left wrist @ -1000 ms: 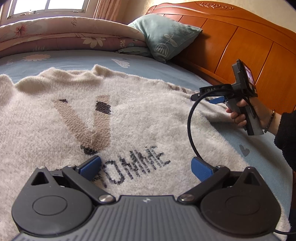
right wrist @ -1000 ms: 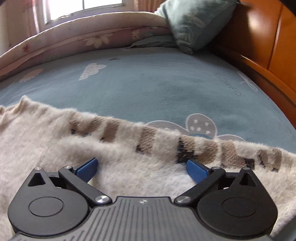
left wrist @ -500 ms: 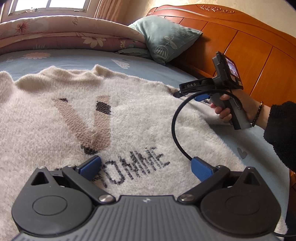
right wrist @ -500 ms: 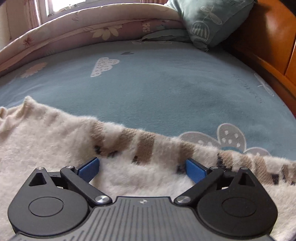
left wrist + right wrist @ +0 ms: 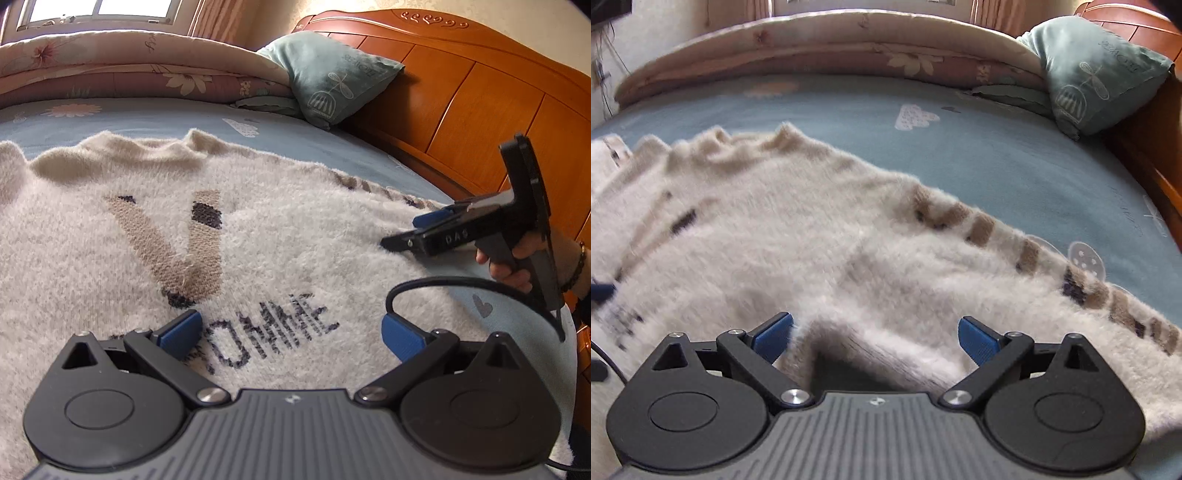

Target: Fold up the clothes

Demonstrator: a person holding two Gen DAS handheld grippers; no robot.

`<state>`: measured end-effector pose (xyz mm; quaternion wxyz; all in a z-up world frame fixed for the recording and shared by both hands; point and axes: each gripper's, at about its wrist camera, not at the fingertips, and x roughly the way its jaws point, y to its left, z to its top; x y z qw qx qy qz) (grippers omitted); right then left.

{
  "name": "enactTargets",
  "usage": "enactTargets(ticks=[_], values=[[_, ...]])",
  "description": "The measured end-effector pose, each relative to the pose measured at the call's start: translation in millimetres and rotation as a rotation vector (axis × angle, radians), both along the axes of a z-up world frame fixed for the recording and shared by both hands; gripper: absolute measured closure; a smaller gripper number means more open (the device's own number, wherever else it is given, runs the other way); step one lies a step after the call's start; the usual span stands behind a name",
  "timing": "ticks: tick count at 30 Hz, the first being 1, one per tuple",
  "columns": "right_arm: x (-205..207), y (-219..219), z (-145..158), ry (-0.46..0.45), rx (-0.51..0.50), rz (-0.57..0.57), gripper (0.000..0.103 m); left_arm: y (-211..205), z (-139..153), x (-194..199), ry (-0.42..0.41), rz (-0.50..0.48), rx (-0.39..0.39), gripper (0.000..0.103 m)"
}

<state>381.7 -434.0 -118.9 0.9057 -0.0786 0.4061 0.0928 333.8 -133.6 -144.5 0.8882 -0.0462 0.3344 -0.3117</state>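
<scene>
A blue bed (image 5: 979, 158) fills the room ahead of both grippers, with a wooden headboard (image 5: 461, 92) to the right, a rolled quilt (image 5: 812, 48) at the far edge and a teal pillow (image 5: 1097, 70) against the headboard. The right view is blurred at its left side. A cream sweater (image 5: 258, 229) lies spread flat on the bed. The left gripper (image 5: 291, 332) hovers with its jaws wide above the sweater's lettering. The right gripper (image 5: 875, 334) has its jaws wide, a raised fold of sweater between the fingers.
</scene>
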Motion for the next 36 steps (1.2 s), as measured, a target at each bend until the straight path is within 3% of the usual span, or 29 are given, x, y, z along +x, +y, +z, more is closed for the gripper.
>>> enactTargets(ticks=[4, 8, 13, 17, 20, 23, 27, 31, 36], values=[[-10.4, -8.5, -4.9, 0.003, 0.006, -0.024, 0.003, 0.2, 0.1, -0.2, 0.000, 0.001, -0.001, 0.001], [-19.5, 4.7, 9.6, 0.003, -0.106, 0.020, 0.003, -0.7, 0.5, -0.6, -0.001, 0.001, 0.003, 0.001], [-10.8, 4.6, 23.3, -0.065, -0.063, -0.049, 0.003, -1.1, 0.3, -0.3, -0.002, 0.002, 0.005, 0.001], [-0.5, -6.5, -2.4, -0.012, 0.009, -0.098, 0.002, -0.4, 0.3, -0.6, -0.002, 0.002, 0.003, 0.001], [-11.3, -10.4, -5.7, -0.001, 0.028, -0.105, 0.001, -0.4, 0.3, -0.9, -0.003, 0.002, 0.005, 0.001], [-17.6, -8.2, 9.6, -0.008, 0.022, -0.098, 0.001, -1.0, 0.2, -1.0, -0.004, 0.001, 0.009, 0.001], [-7.4, -26.6, 22.3, -0.058, 0.104, -0.155, 0.001, -0.4, 0.3, -1.0, -0.003, 0.001, 0.007, 0.001], [13.1, -48.8, 0.3, -0.010, 0.170, -0.263, 0.001, 0.2, 0.3, -1.0, -0.003, 0.001, 0.004, 0.001], [-13.9, -54.0, -14.2, -0.044, 0.114, -0.258, 0.001, -0.7, 0.4, -1.2, -0.005, 0.001, 0.009, 0.001]])
